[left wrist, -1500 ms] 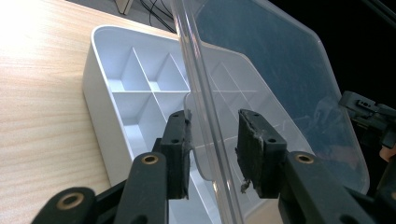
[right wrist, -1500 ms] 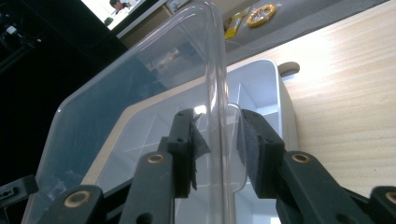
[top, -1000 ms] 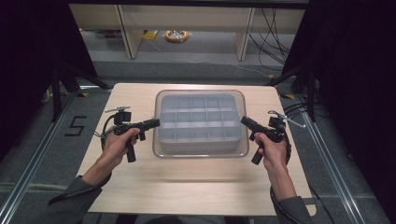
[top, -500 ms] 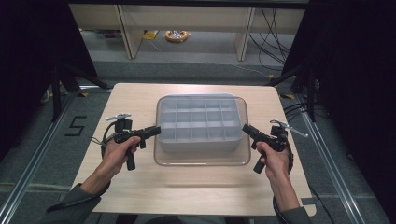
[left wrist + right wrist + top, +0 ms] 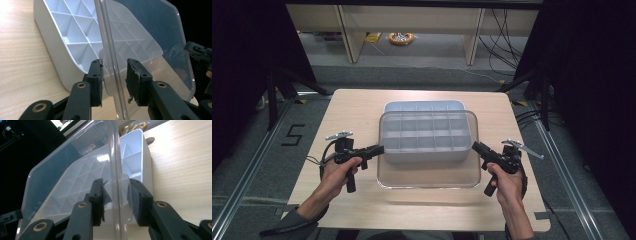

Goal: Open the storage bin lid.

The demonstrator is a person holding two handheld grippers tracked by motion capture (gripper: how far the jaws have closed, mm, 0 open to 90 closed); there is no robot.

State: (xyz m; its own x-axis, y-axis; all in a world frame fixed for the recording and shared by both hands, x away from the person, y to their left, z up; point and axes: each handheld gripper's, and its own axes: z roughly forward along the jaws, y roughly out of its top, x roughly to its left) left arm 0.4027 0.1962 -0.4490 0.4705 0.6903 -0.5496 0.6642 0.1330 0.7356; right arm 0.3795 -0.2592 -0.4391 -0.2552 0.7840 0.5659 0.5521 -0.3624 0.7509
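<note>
left gripper [image 5: 113, 82]: jaws nearly closed, the edge of the clear, flat rectangular plastic lid [image 5: 150, 45] running between the two black pads. whether the pads press the rim or its small tab i cannot see outright; jaws at their narrowest and the lid off the bench, so i judge it clamped. right gripper [image 5: 116, 200]: same picture, jaws drawn in on the opposite short edge of the lid [image 5: 62, 170], rim upright between the pads.

in the high view the left gripper [image 5: 379, 149] meets the lid [image 5: 429, 172] at its 9 o'clock edge, the right gripper [image 5: 476, 147] at its 3 o'clock edge. lid held roughly level, tipped a little, carried by both.

white plastic organiser box with a grid of small compartments [image 5: 424, 132] sits mid-bench, compartments look empty. the lid overlaps only the near part of the box; its 6 o'clock half hangs over bare light wooden bench [image 5: 337, 107], and the 12 o'clock strip of the box stands uncovered.

progress, judged: lid is free of the box and lifted, so the unseating is done. left: carry it clear toward 6 o'clock and set it flat on the bench, then let go. if the aim is instead to close the box, alignment is not yet reached.
</note>
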